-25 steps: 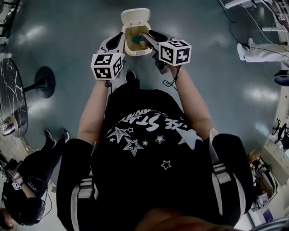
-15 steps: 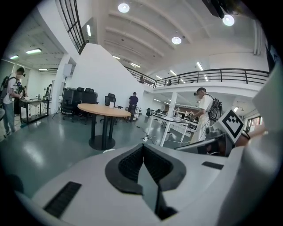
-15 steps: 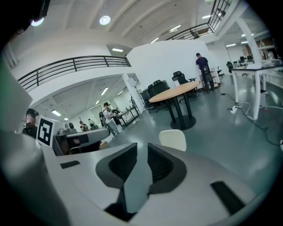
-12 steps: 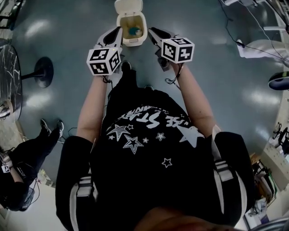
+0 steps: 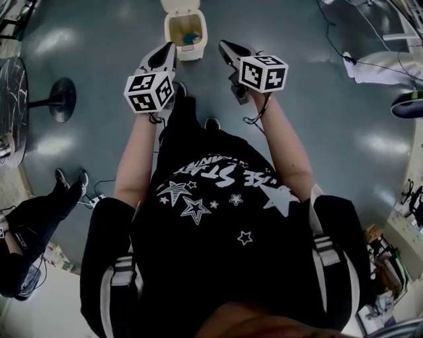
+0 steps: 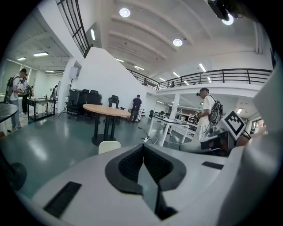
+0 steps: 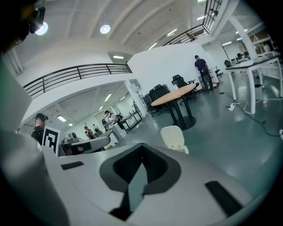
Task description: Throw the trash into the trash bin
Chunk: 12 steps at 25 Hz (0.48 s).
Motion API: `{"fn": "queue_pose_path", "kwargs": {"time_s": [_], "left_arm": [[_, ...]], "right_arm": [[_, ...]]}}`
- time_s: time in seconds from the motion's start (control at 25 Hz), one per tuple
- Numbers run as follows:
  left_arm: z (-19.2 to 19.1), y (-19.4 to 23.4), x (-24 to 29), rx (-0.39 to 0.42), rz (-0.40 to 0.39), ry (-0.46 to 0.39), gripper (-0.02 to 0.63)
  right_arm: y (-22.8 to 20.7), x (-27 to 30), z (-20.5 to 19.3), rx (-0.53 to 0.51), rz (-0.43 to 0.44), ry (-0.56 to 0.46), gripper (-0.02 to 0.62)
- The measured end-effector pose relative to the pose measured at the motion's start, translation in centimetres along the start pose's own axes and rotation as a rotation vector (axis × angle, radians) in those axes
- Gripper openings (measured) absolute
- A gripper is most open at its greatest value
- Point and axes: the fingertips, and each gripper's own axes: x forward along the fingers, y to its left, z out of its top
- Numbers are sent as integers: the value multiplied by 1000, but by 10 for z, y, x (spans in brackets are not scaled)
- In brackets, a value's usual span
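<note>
Blue trash (image 5: pixel 192 37) is seen inside the open bin (image 5: pixel 187 54), upper centre of the head view, on the floor (image 5: pixel 317 99). Left hand-held gripper (image 5: pixel 168 49) is held just lower left of the bin, jaws together, empty. Right hand-held gripper (image 5: pixel 223 45) is held to the bin's right. Its jaws have just been closing and are now together, with nothing between them.

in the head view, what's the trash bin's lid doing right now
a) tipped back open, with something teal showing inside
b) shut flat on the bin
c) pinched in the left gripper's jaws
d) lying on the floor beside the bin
a: in the head view the trash bin has its lid tipped back, and a teal item shows in the open top.
</note>
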Motion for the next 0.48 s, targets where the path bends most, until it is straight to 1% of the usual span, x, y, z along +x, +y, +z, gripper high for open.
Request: {"fn": "queue_pose_path", "kwargs": {"time_s": [0.12,0.36,0.48], "left_arm": [[0,-14,-11,4,3,-12,11],[-8,-34,-31,9,5,-30,11],[-15,-40,-42,10,5,-26,11]], "right_arm": [[3,-16,-8,1,12,-8,6],[16,-32,-29,-45,24,-3,6],[25,-36,-36,-64,35,1,6]]}}
